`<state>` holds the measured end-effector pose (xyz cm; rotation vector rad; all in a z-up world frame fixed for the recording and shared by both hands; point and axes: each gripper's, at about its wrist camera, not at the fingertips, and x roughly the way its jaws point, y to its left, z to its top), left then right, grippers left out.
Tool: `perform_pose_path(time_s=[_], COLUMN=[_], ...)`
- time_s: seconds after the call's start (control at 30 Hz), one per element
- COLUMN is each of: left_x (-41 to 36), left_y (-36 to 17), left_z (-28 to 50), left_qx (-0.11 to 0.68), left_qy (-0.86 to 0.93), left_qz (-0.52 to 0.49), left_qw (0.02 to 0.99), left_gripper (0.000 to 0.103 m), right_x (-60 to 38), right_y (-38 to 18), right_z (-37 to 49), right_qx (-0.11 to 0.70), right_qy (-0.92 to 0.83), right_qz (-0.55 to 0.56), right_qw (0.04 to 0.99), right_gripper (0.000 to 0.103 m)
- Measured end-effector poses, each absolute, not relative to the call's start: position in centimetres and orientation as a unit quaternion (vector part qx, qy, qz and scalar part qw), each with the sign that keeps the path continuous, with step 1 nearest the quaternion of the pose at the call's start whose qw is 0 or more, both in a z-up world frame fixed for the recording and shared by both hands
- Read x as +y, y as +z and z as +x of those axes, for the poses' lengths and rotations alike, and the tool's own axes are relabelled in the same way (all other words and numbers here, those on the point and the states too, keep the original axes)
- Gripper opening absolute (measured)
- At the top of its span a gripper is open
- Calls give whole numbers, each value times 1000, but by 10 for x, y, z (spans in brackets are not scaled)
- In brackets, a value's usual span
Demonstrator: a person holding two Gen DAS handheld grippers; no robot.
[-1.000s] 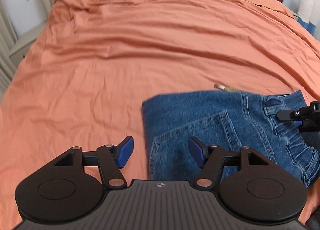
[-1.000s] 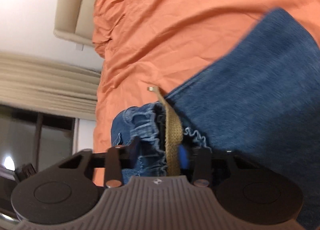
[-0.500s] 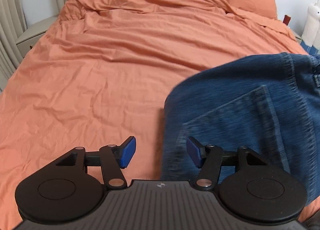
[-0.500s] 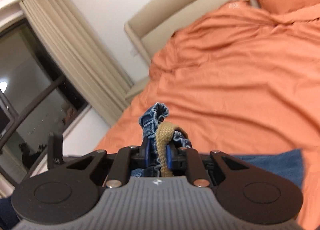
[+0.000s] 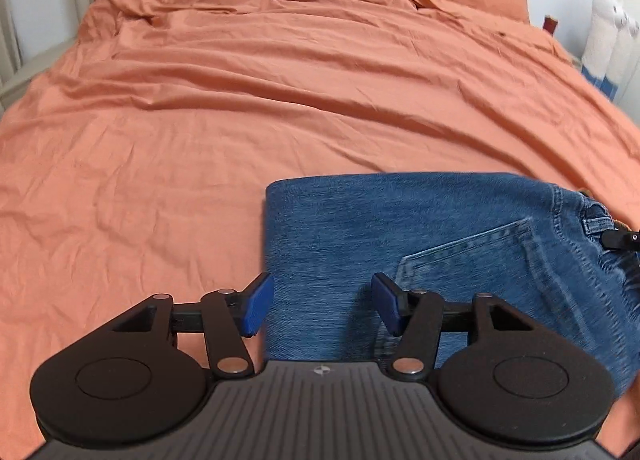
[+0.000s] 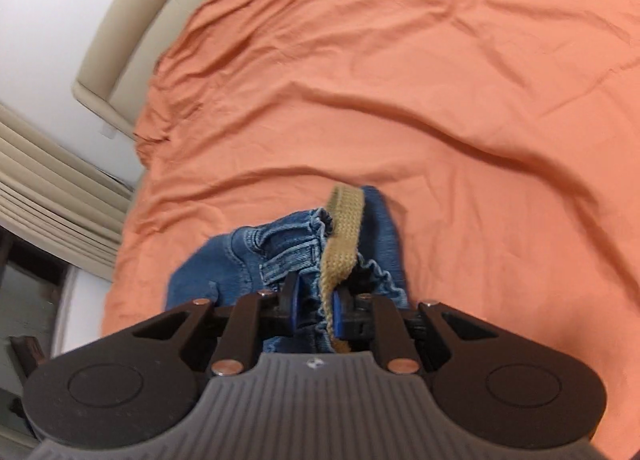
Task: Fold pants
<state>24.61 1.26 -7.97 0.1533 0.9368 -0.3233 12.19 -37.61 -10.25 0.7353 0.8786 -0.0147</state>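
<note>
Two tools work the folded pants (image 5: 420, 244) on the bed (image 5: 240, 108): the left tool (image 5: 322, 302), blades apart, straddles the fold's near-left corner, while the right tool (image 6: 314, 306) is clamped on the waistband (image 6: 296, 244) at the far right end.

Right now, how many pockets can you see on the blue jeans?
1. A back pocket on the jeans, stitched on the right part of the folded denim, just past the open left gripper. Others may be hidden underneath or inside the fold.
</note>
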Motion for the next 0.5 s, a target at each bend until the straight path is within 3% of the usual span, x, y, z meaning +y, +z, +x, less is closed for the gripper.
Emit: perform_pose_path(time_s=[0.2,0.37,0.5], left_x=[20,26,37], left_y=[-98,-85,-61], left_z=[258,248,224], left_qx=[471,463,448], left_qy=[-133,-126,-159], left_qz=[76,106,148], left_qw=[869,871,867], left_gripper=[70,68,67], right_x=[-382,-362,-348], right_y=[-120,-85,-52], right_z=[127,109,79], right_qx=[430,401,373], right_qy=[-20,-34,-28], right_qz=[355,286,243], right_qw=[830,869,895], right_gripper=[15,32,33])
